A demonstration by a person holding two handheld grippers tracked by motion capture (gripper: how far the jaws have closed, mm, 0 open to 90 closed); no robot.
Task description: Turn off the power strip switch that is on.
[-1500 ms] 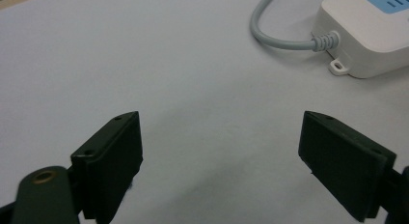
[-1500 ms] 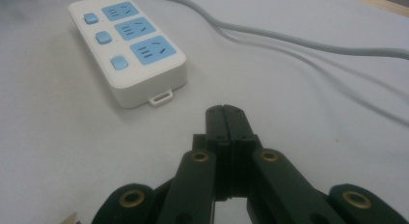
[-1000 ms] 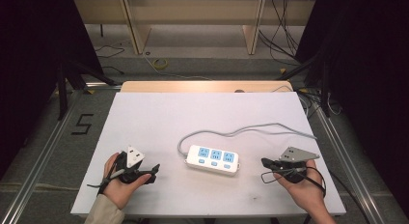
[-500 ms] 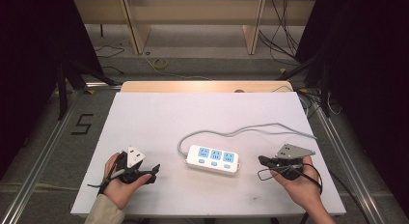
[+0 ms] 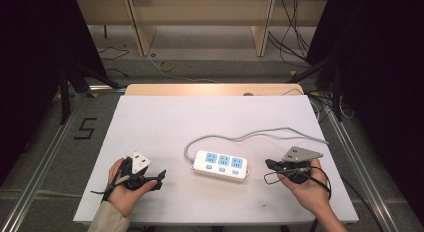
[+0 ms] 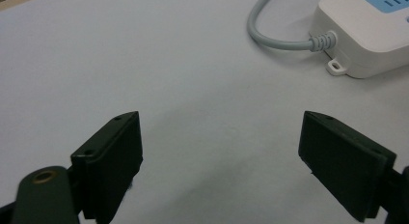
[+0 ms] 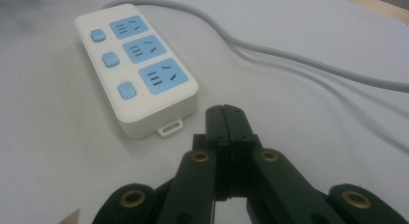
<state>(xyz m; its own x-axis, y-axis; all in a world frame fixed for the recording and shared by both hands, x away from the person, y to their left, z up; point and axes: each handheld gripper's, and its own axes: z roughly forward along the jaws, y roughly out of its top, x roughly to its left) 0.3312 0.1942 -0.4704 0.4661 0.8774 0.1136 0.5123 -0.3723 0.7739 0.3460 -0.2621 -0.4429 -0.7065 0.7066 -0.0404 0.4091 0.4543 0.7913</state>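
White table (image 5: 210,127) underneath, power strip (image 5: 220,164) flat near its front middle, three blue sockets up, grey cable (image 5: 260,135) looping off the left end and trailing toward the right edge. Left gripper (image 5: 159,176) low at front left, jaws spread wide over bare tabletop, gripping nothing, well apart from the strip. Right gripper (image 5: 270,164) just beside the strip's right end, jaws pressed together, empty, not touching it.
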